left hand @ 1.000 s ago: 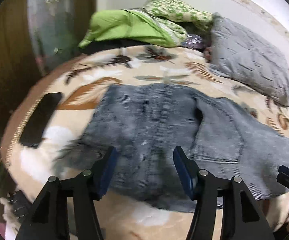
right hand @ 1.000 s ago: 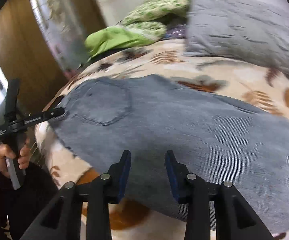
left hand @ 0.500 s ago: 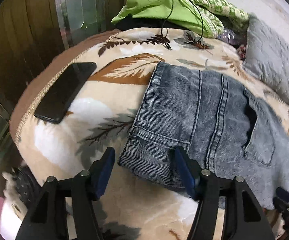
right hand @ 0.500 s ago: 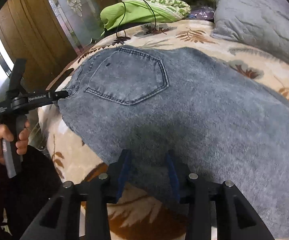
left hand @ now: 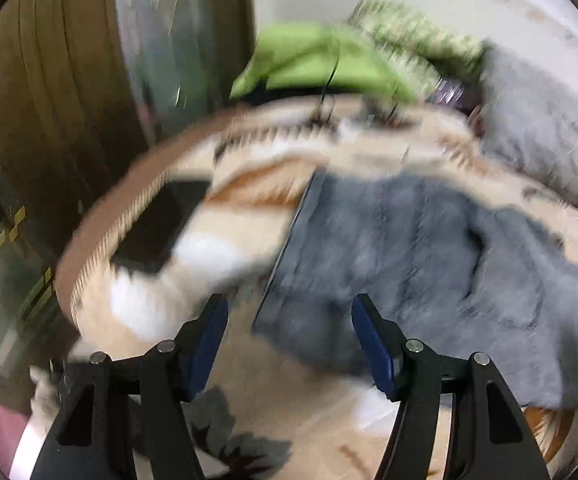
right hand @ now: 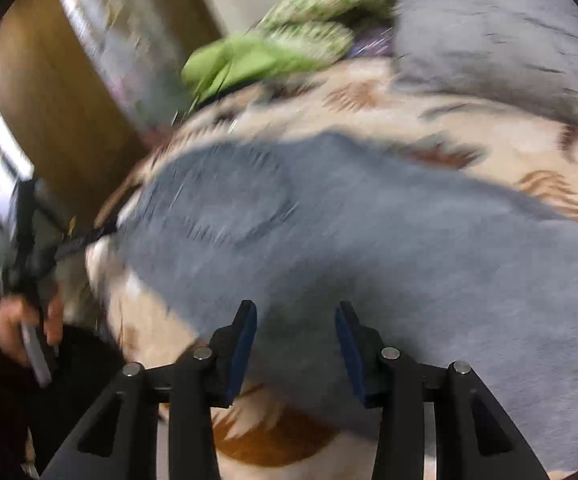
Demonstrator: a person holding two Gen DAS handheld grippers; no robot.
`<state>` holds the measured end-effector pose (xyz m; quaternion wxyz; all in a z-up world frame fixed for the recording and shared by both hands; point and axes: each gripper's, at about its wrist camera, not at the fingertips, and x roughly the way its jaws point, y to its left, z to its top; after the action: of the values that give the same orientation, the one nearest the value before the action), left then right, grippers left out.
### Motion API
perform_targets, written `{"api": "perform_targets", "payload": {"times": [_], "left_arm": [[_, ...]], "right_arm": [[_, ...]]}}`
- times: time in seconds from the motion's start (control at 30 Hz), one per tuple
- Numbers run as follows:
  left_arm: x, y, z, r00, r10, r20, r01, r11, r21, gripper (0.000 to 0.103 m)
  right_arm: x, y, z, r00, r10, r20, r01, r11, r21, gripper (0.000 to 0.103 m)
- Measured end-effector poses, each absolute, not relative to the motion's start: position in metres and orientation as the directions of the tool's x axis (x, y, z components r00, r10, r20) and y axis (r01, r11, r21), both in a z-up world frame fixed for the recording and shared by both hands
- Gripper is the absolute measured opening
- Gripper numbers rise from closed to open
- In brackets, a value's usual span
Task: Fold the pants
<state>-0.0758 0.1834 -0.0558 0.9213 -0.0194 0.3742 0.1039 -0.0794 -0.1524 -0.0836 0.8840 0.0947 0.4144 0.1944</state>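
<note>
Pants (left hand: pixel 409 260): grey denim, spread flat on the leaf-patterned blanket (left hand: pixel 249 400).
Left gripper (left hand: pixel 289 340): fingers apart, waistband corner at 12 o'clock, nothing pinched.
Right gripper (right hand: pixel 295 344): jaws opening, denim edge between them, unclamped.
Phone (left hand: pixel 161 224): 10 o'clock of the pants.

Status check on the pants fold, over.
Left gripper open at the waist corner; right gripper opening, denim edge between its jaws. Jeans flat on the blanket. Phone lies clear, left.
</note>
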Motion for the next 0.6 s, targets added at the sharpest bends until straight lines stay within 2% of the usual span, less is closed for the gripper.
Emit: {"api": "perform_targets", "payload": {"times": [0.1, 0.23, 0.43, 0.6], "left_arm": [[-0.081, 0.151, -0.039, 0.776, 0.149, -0.612, -0.127, 0.989, 0.08, 0.066], [-0.069, 0.103, -0.052, 0.754, -0.002, -0.656, 0.049, 0.997, 0.053, 0.066], [-0.06, 0.056, -0.079, 0.687, -0.066, -0.723, 0.182, 0.98, 0.084, 0.066], [-0.058, 0.04, -0.092, 0.669, -0.042, -0.742, 0.203, 0.971, 0.128, 0.066]], "right_arm": [[-0.066, -0.201, -0.079, 0.646, 0.339, -0.684, -0.116, 0.929, 0.351, 0.053], [-0.043, -0.254, -0.092, 0.626, 0.252, -0.738, 0.05, 0.931, 0.361, 0.053], [-0.017, -0.267, -0.108, 0.577, 0.238, -0.781, 0.055, 0.943, 0.328, 0.053], [0.006, -0.269, -0.126, 0.558, 0.199, -0.806, 0.053, 0.96, 0.275, 0.053]]}}
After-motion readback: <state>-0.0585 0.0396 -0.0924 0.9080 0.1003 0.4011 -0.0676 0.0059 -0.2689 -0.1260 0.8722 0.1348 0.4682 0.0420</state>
